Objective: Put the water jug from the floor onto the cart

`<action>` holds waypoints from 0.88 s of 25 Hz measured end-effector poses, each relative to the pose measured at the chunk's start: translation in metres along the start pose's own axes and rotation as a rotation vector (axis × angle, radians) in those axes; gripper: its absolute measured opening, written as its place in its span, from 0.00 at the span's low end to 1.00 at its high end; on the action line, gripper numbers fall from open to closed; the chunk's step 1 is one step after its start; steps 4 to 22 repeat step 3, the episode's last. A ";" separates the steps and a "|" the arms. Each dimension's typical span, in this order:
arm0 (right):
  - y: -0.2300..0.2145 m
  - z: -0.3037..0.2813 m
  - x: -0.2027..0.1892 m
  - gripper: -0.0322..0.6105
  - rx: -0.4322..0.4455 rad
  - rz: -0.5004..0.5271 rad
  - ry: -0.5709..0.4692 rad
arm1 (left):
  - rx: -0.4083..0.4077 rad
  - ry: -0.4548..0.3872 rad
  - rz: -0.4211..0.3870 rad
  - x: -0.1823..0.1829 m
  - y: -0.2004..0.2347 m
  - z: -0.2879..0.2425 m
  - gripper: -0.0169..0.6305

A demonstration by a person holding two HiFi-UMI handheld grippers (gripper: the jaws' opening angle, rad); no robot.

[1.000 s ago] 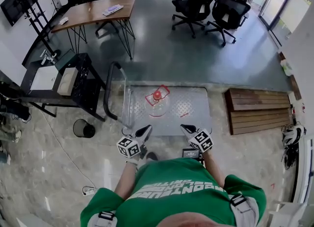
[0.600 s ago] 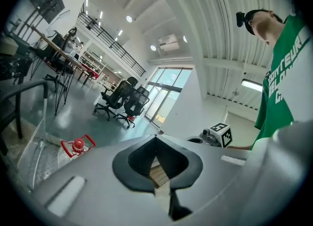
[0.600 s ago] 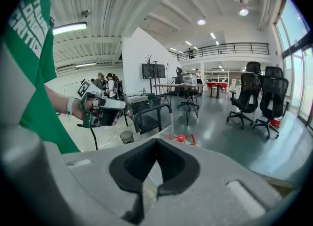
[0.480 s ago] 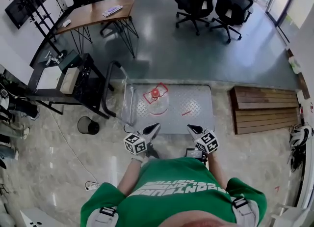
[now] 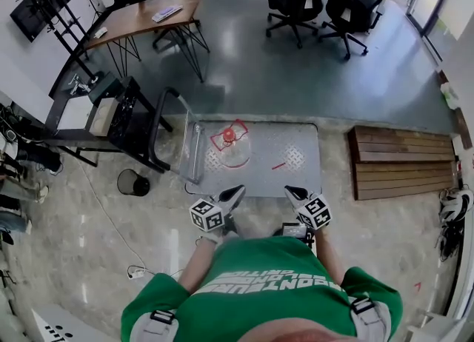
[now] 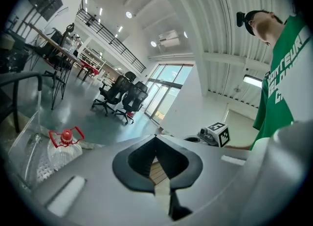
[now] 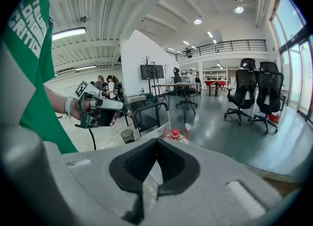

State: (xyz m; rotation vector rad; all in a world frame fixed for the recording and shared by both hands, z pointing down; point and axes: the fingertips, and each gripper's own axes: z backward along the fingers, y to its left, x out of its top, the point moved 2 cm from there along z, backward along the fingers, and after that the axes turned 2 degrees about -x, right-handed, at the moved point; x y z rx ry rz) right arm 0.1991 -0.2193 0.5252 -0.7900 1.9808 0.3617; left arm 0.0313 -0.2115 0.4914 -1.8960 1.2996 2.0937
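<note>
I read my left claw (image 5: pixel 235 192) and right claw (image 5: pixel 290 192) as pressed together, both empty. The water jug (image 5: pixel 229 143) stands upright on the cart (image 5: pixel 296 176). The lettering on the green shirt (image 5: pixel 259 285) is not legible to me.

jug (image 7: pixel 174 133) mostly behind right hand-held gripper (image 7: pixel 157 142)

Both grippers are held out in front of the chest, side by side and well apart, pointing forward away from the body with their tips angled slightly towards each other. The left forearm (image 5: pixel 194 263) and right forearm (image 5: pixel 326 253) reach forward, elbows bent. The left gripper (image 5: pixel 234 193) has its jaws closed tip to tip, nothing between them. The right gripper (image 5: pixel 291 191) is likewise closed and empty
</note>
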 end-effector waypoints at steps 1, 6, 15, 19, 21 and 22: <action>-0.002 0.001 -0.002 0.04 0.004 0.002 0.006 | 0.001 -0.001 0.001 -0.001 -0.002 -0.003 0.04; -0.006 0.004 -0.007 0.04 0.012 0.010 0.020 | 0.004 -0.007 0.005 -0.004 -0.006 -0.009 0.04; -0.006 0.004 -0.007 0.04 0.012 0.010 0.020 | 0.004 -0.007 0.005 -0.004 -0.006 -0.009 0.04; -0.006 0.004 -0.007 0.04 0.012 0.010 0.020 | 0.004 -0.007 0.005 -0.004 -0.006 -0.009 0.04; -0.006 0.004 -0.007 0.04 0.012 0.010 0.020 | 0.004 -0.007 0.005 -0.004 -0.006 -0.009 0.04; -0.006 0.004 -0.007 0.04 0.012 0.010 0.020 | 0.004 -0.007 0.005 -0.004 -0.006 -0.009 0.04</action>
